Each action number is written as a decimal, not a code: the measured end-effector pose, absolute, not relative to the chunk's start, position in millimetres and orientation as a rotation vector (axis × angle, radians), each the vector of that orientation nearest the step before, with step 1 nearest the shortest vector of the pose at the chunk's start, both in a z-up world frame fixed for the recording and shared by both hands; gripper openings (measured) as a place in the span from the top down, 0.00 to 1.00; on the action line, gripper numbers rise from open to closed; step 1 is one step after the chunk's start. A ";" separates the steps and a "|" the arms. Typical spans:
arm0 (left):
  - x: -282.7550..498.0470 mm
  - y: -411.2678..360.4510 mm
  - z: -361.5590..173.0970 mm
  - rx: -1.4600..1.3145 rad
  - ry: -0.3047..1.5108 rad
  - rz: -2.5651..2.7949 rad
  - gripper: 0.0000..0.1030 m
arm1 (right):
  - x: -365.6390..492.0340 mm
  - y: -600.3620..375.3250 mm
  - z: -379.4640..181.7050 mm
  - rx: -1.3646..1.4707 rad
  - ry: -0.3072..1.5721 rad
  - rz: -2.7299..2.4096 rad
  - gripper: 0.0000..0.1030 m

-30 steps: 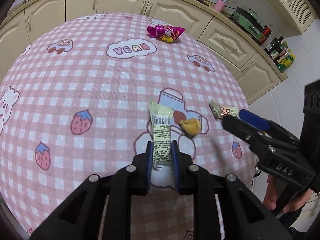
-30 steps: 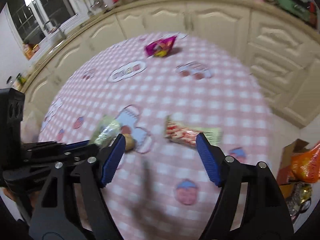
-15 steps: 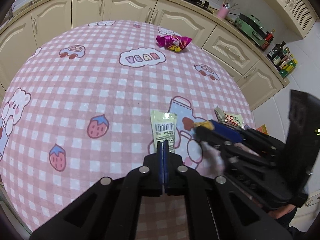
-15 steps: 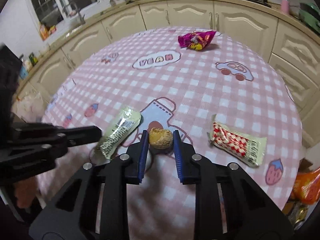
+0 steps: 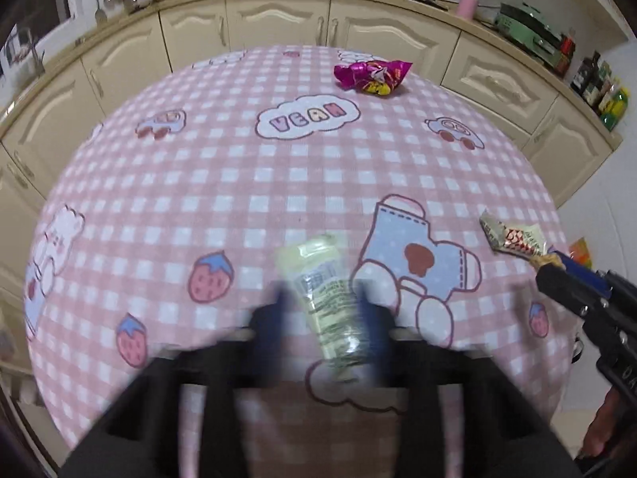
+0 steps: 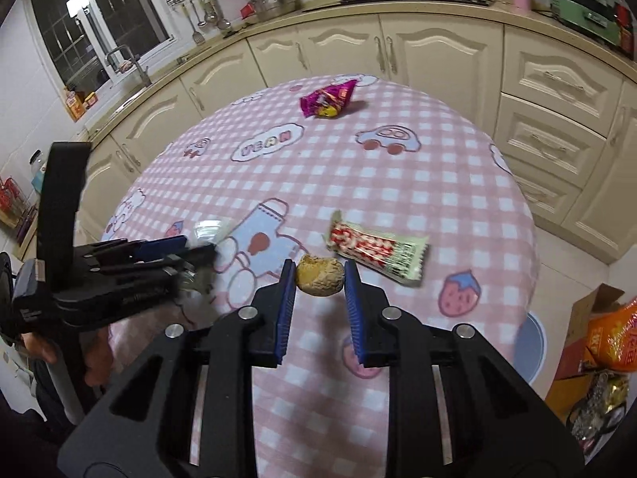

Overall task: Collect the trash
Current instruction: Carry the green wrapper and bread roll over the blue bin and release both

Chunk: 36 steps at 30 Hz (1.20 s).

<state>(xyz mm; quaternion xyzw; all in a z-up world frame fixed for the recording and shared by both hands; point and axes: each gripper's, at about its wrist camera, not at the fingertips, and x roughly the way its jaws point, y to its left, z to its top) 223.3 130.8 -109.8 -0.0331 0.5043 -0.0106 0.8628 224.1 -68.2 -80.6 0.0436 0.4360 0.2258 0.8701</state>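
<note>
My right claw (image 6: 319,279) is clamped on the crumb (image 6: 319,275), lifted for binning. My left claw (image 5: 324,310), jaws opening, straddles the green wrapper (image 5: 324,290) on the table (image 5: 199,183).

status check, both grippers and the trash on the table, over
Right hand-held gripper shut on food scrap. Left hand-held gripper opening, blurred, green wrapper between its jaws. Red-white wrapper and purple wrapper on table, nothing blocking.
</note>
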 end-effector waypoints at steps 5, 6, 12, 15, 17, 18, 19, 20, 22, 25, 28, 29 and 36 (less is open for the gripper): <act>218.1 133.6 -103.3 -0.136 1.067 -0.122 0.92 | 220.0 -86.7 -78.7 0.124 0.897 0.433 0.76; 217.1 129.9 -101.1 -0.138 1.063 -0.141 0.92 | 218.2 -91.2 -77.9 0.130 0.892 0.424 0.76; 214.5 79.7 -91.3 -0.097 1.056 -0.245 0.92 | 202.2 -131.0 -72.9 0.190 0.863 0.363 0.76; 214.2 47.7 -88.8 -0.069 1.059 -0.307 0.92 | 194.5 -162.8 -74.4 0.234 0.852 0.310 0.76; 213.6 21.4 -87.2 -0.041 1.064 -0.358 0.92 | 190.1 -183.4 -77.0 0.262 0.848 0.276 0.76; 213.4 12.1 -86.9 -0.033 1.067 -0.373 0.92 | 188.3 -192.0 -78.8 0.273 0.849 0.260 0.76; 213.5 -3.1 -86.2 -0.016 1.069 -0.399 0.92 | 185.3 -205.5 -81.6 0.295 0.849 0.238 0.76; 212.7 -13.7 -85.5 -0.004 1.069 -0.416 0.92 | 183.2 -215.6 -84.0 0.313 0.851 0.222 0.76; 212.0 -41.1 -84.4 0.028 1.068 -0.463 0.92 | 178.3 -237.8 -90.3 0.348 0.857 0.185 0.76; 209.8 -75.5 -85.1 0.066 1.077 -0.517 0.92 | 170.3 -272.9 -101.0 0.399 0.866 0.121 0.76; 209.7 -113.2 -88.7 0.112 1.089 -0.575 0.92 | 164.1 -300.3 -110.6 0.444 0.876 0.075 0.76; 209.6 -124.8 -90.6 0.128 1.094 -0.588 0.92 | 162.2 -308.9 -113.6 0.458 0.879 0.062 0.76; 213.9 -201.2 -117.6 0.235 1.163 -0.657 0.91 | 153.1 -357.5 -130.0 0.532 0.891 -0.022 0.76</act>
